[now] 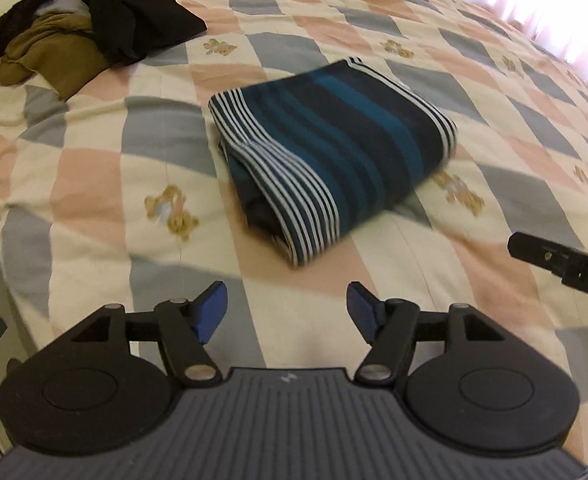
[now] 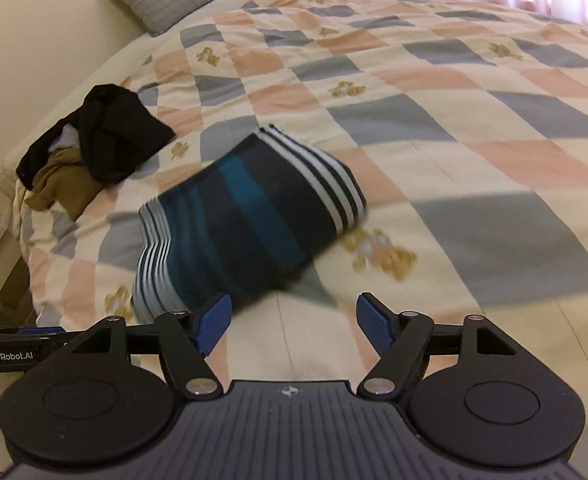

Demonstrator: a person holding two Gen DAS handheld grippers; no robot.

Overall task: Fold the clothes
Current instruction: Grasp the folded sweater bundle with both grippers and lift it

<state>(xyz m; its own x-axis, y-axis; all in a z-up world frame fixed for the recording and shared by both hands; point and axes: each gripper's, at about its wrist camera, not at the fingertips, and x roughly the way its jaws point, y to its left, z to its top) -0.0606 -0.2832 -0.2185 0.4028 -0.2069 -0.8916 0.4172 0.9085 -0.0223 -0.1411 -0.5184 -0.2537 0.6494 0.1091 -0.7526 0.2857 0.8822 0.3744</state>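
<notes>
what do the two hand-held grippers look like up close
Both match: the left hand-held gripper and right hand-held gripper have black linkage arms with silver pivot pins, blue ribbed pads, two round black discs and a grey ribbed body. White "GenRobot.AI" lettering marks the left one's side, seen from the right wrist view.

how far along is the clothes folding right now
Done: the blue striped knit garment lies folded into a compact bundle on the checked patchwork quilt. In hand: nothing; the left tool and right tool are both open and empty, just short of the bundle. Left: the crumpled heap of black and brown clothes beside it looks unfolded, so at least those pieces likely remain.
</notes>
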